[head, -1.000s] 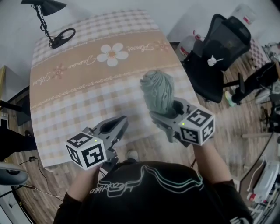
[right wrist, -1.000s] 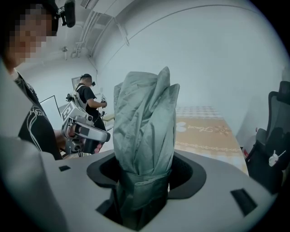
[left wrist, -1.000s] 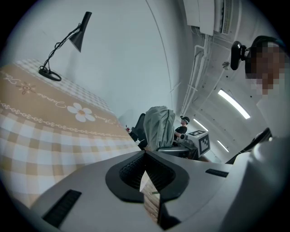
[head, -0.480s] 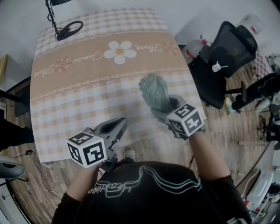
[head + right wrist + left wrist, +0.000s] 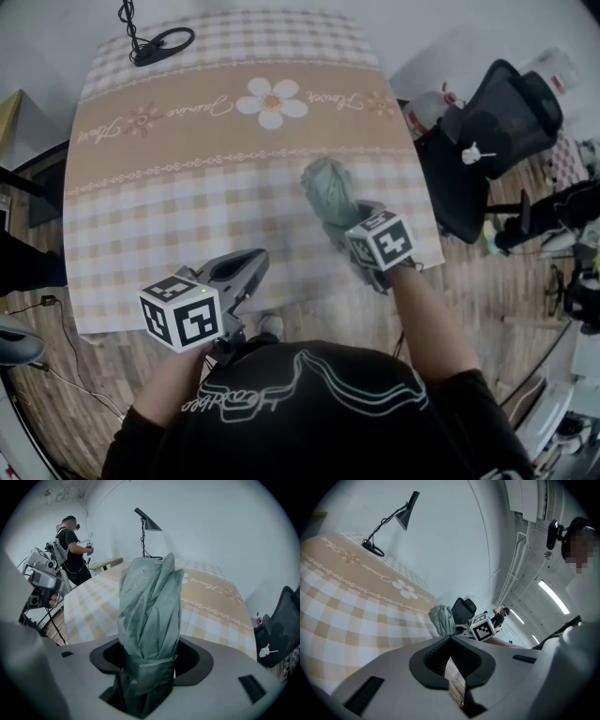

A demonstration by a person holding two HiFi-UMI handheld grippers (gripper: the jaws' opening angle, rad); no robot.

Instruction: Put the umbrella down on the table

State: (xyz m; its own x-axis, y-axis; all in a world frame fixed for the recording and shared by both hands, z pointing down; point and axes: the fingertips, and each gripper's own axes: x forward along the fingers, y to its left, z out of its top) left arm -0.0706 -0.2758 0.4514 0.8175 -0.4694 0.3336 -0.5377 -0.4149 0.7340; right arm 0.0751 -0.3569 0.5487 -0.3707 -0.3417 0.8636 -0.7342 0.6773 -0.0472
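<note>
A folded grey-green umbrella (image 5: 328, 192) stands up out of my right gripper (image 5: 343, 225), whose jaws are shut on its strapped lower part, over the right side of the checked table (image 5: 187, 187). In the right gripper view the umbrella (image 5: 150, 606) fills the gap between the jaws of the right gripper (image 5: 149, 670) and points toward the tabletop. My left gripper (image 5: 249, 264) hovers at the table's near edge with its jaws together and nothing held. The left gripper view shows the umbrella (image 5: 442, 619) beyond the left gripper (image 5: 450, 640).
A black desk lamp (image 5: 161, 42) stands at the table's far left corner. A black office chair (image 5: 487, 141) sits right of the table. The tablecloth has a beige band with a white flower (image 5: 272, 101). Another person (image 5: 70, 545) stands far off to the left.
My right gripper has come down toward the tabletop with the umbrella and tipped further downward. The left gripper has sunk a little near the table's front edge.
</note>
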